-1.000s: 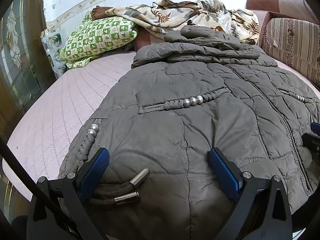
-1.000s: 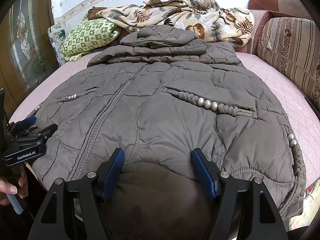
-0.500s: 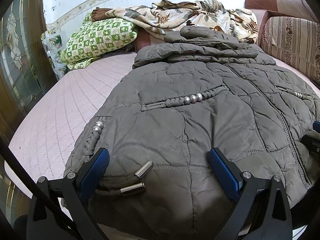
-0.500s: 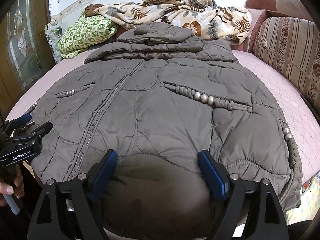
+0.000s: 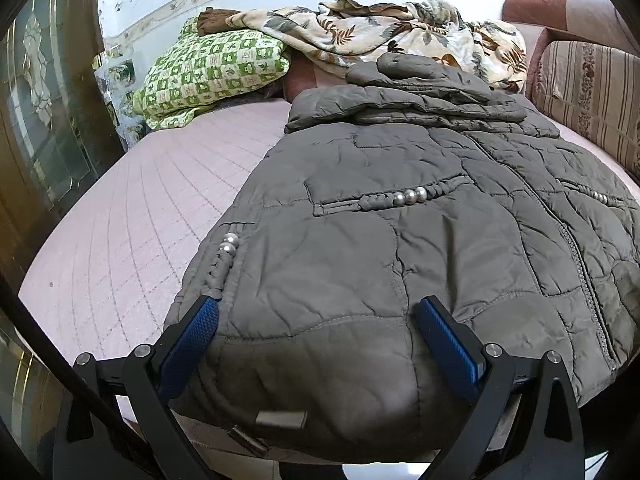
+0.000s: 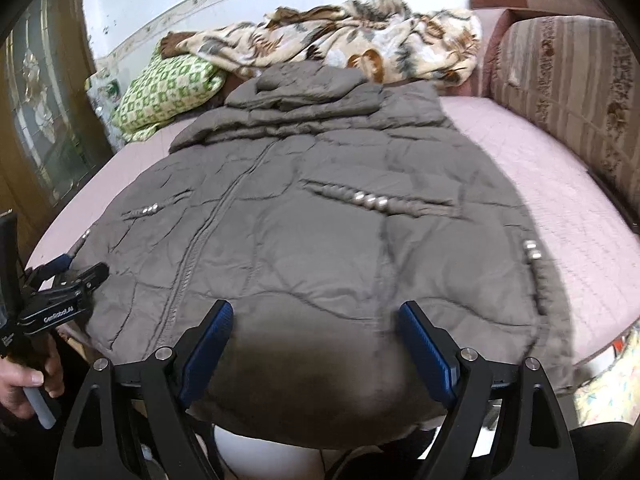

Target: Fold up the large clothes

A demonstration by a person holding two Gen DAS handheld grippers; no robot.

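A grey quilted jacket [image 5: 400,216] lies spread flat on a pink quilted bed [image 5: 132,216], ahead of both claws. The left gripper [image 5: 316,332] and right gripper [image 6: 316,328] gape wide, straddling the near hem unclenched. The step looks like gripping the hem; next, both must pinch it and lift it forward. Beyond lie a green pillow [image 5: 208,68], a floral blanket [image 5: 384,28] and a striped sofa back [image 6: 568,84].

Both hand-held grippers [image 5: 316,340] [image 6: 316,344] wide open
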